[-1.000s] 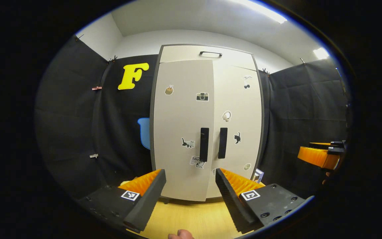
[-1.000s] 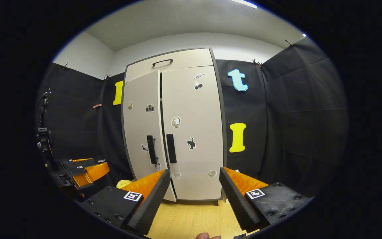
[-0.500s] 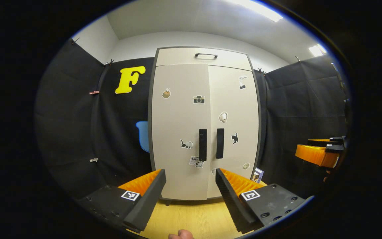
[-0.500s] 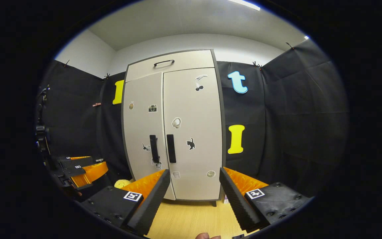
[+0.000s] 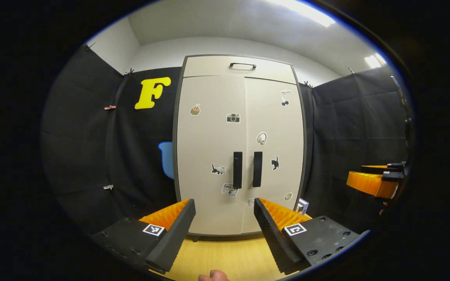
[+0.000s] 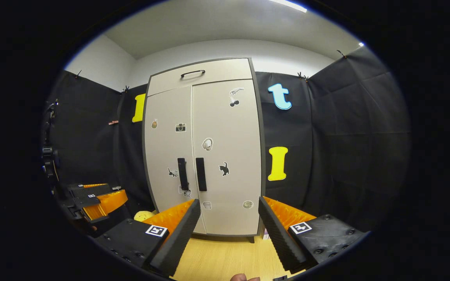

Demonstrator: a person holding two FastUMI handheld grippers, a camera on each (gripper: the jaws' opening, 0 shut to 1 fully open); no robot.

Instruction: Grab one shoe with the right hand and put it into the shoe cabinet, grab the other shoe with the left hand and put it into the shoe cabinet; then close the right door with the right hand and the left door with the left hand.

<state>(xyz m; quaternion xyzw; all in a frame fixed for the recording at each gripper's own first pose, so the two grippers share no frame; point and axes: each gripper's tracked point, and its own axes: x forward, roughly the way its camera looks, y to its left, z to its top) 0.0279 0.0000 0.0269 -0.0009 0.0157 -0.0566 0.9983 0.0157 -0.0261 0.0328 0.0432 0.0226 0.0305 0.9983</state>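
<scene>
Nearest, the left gripper [image 5: 225, 218] has its fingers spread with nothing between them, and the right gripper [image 6: 229, 220] is spread and empty too, both held over the wooden floor [image 5: 225, 255], well back from the shoe cabinet [image 5: 238, 146]. Farther off, the left door [image 5: 209, 156], ajar a second ago with a dark gap at the seam, now sits flush beside the right door [image 5: 274, 152]. The shoes are presumably inside, hidden behind the doors. The task looks finished.
</scene>
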